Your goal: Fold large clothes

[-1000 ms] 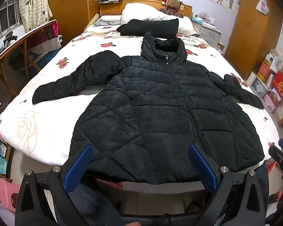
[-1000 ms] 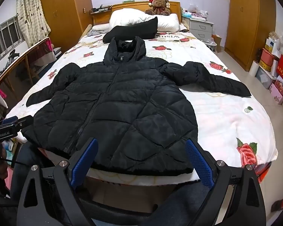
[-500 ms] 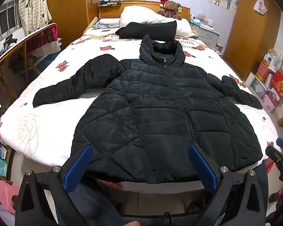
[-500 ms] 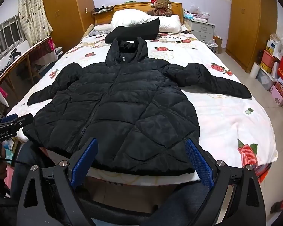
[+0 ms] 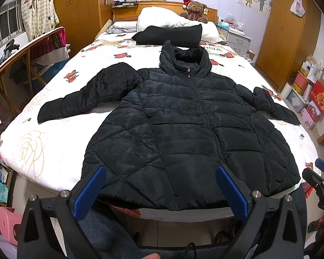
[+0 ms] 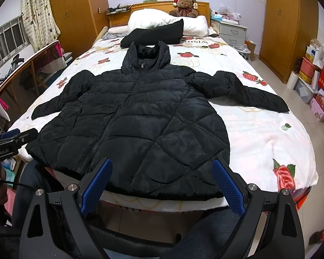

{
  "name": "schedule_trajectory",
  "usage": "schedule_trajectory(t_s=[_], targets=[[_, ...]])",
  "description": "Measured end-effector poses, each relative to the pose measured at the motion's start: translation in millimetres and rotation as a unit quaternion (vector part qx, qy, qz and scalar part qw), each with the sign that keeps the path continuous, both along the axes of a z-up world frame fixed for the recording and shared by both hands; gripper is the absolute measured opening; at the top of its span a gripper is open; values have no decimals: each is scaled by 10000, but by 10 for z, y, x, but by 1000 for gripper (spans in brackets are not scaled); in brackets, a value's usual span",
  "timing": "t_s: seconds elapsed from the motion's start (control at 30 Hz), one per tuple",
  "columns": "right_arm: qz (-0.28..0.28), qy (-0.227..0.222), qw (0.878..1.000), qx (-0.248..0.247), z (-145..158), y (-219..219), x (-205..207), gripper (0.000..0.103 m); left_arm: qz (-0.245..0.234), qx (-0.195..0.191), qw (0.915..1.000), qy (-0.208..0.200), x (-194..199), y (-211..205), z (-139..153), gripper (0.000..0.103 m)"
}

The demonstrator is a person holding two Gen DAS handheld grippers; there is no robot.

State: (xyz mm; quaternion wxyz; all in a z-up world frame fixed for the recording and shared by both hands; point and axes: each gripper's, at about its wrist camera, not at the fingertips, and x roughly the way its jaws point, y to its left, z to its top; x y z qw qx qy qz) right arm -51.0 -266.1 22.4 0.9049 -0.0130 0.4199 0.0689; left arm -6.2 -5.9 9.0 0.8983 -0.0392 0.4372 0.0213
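A black quilted hooded jacket (image 5: 183,129) (image 6: 136,125) lies flat and zipped on the bed, front up, hood toward the headboard, both sleeves spread sideways. Its hem reaches the bed's near edge. My left gripper (image 5: 161,188) hovers open just short of the hem, left of the zip. My right gripper (image 6: 161,186) is open too, in front of the hem's right half. Neither touches the cloth. The tip of the right gripper (image 5: 321,177) shows at the edge of the left wrist view, and the left gripper (image 6: 10,140) shows in the right wrist view.
The bed (image 5: 32,151) has a white rose-print cover. A folded black garment (image 5: 168,34), pillows (image 6: 162,21) and a teddy bear (image 6: 184,5) sit at the headboard. A wooden rail (image 5: 21,51) runs along the left. Boxes (image 6: 321,90) and wardrobes stand to the right. A person's legs are below.
Both views have tipped slightly, so the jacket sits a little lower in frame. The jacket has not moved and both grippers stay open.
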Motion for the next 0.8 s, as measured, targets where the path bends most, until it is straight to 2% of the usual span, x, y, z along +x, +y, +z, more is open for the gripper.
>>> schedule_trajectory(t_s=[0.8], targets=[[10,17,10000,-4,-3,14,4,94,-22,-6,10000,23,5,-36,13,102]])
